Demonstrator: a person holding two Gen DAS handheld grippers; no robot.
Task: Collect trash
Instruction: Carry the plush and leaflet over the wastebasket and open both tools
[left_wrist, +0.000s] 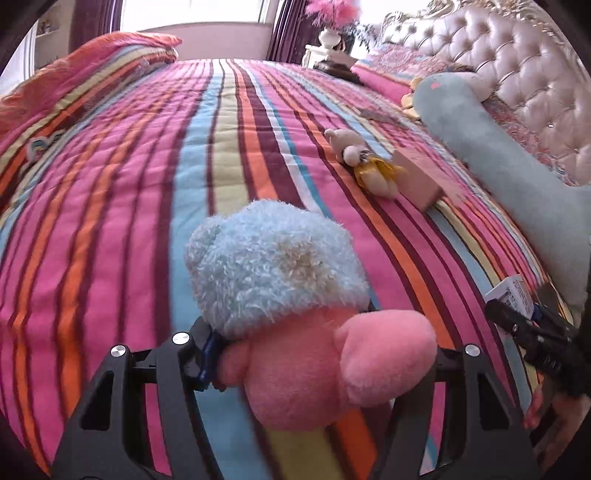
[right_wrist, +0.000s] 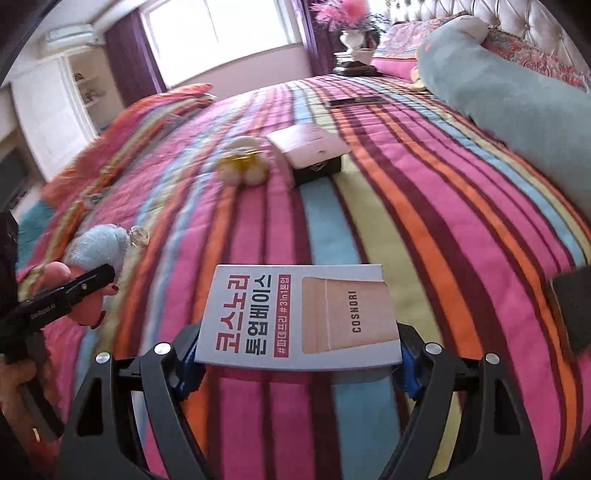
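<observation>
In the left wrist view, my left gripper (left_wrist: 321, 354) is shut on a plush toy (left_wrist: 273, 266) with a fuzzy light-blue head and a pink body, held just above the striped bedspread (left_wrist: 147, 184). My right gripper (right_wrist: 299, 354) is shut on the sides of a flat white cosmetics box (right_wrist: 299, 317) printed "COSNORI", held level over the bedspread (right_wrist: 443, 221). Each gripper shows in the other's view: the left gripper (right_wrist: 103, 275) with the plush toy (right_wrist: 96, 247) at the left edge, the right gripper (left_wrist: 517, 314) with the white box (left_wrist: 511, 295) at the right edge.
Further up the bed lie a small beige bear in yellow (right_wrist: 243, 162) and a pink-lidded box (right_wrist: 310, 147). A phone (right_wrist: 354, 100) lies beyond them. A long grey-blue plush pillow (left_wrist: 498, 155) runs along the tufted headboard (left_wrist: 517, 66). A folded quilt (left_wrist: 92, 74) sits at the far left.
</observation>
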